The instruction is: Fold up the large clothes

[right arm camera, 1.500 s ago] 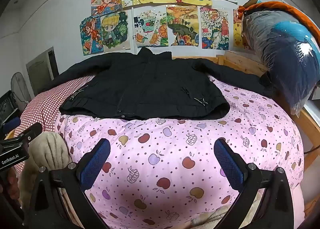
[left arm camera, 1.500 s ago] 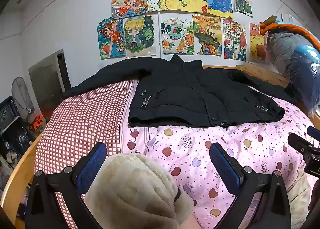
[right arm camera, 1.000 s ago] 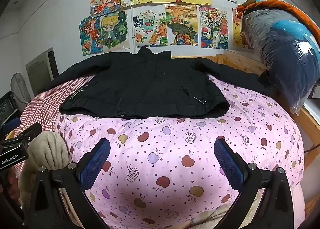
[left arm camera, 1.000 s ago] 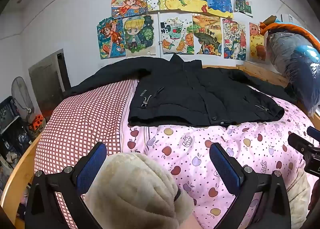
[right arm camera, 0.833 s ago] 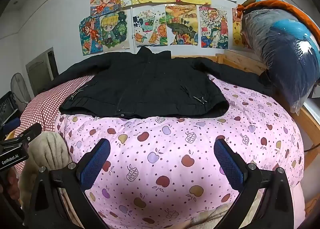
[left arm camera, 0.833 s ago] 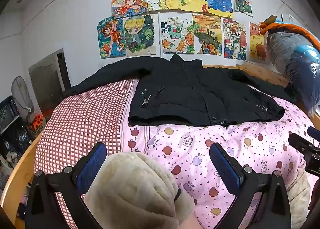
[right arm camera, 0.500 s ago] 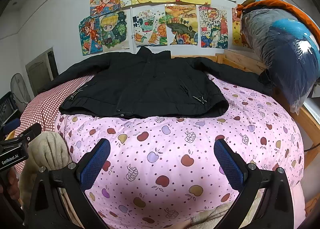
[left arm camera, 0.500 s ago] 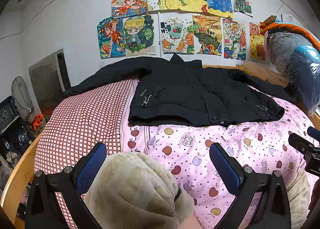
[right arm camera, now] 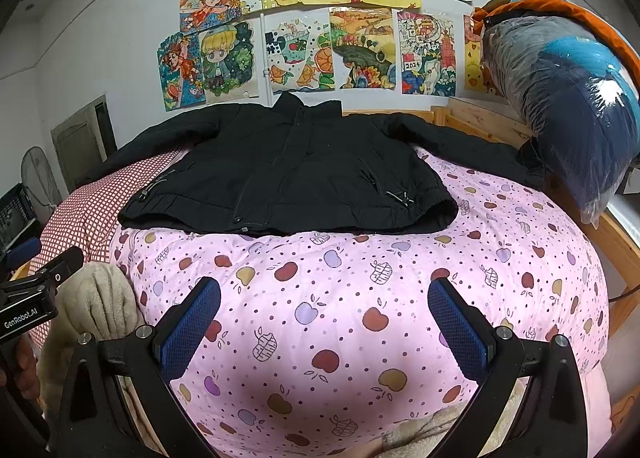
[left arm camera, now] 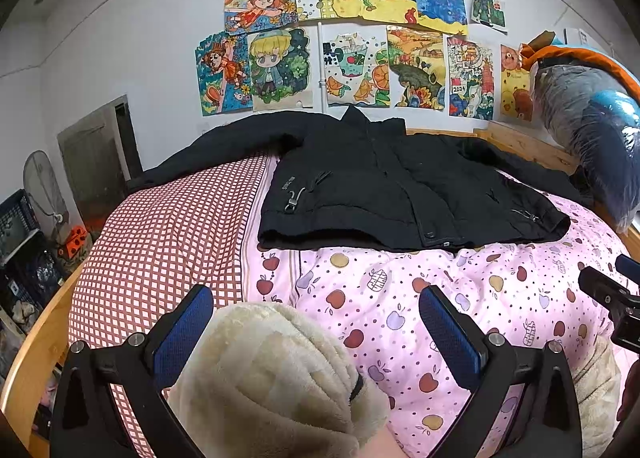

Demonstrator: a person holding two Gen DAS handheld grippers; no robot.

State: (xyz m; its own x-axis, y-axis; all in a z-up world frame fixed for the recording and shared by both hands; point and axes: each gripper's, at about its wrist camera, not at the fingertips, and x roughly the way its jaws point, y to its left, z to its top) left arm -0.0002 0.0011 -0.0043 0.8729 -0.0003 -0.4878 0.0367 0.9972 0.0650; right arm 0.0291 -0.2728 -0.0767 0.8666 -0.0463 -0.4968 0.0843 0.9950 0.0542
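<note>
A large black jacket lies flat and front up on the bed, sleeves spread to both sides, collar toward the wall. My left gripper is open, well short of the jacket's hem, with a cream fleece sleeve bulging between its fingers from below. My right gripper is open too, over the pink apple-print quilt, with nothing between its fingers. Each gripper shows at the edge of the other's view.
A red-checked cover lies on the bed's left part. A plastic-wrapped bundle of bedding sits at the right on the wooden bed frame. Drawings cover the wall behind. Crates and a fan stand left of the bed.
</note>
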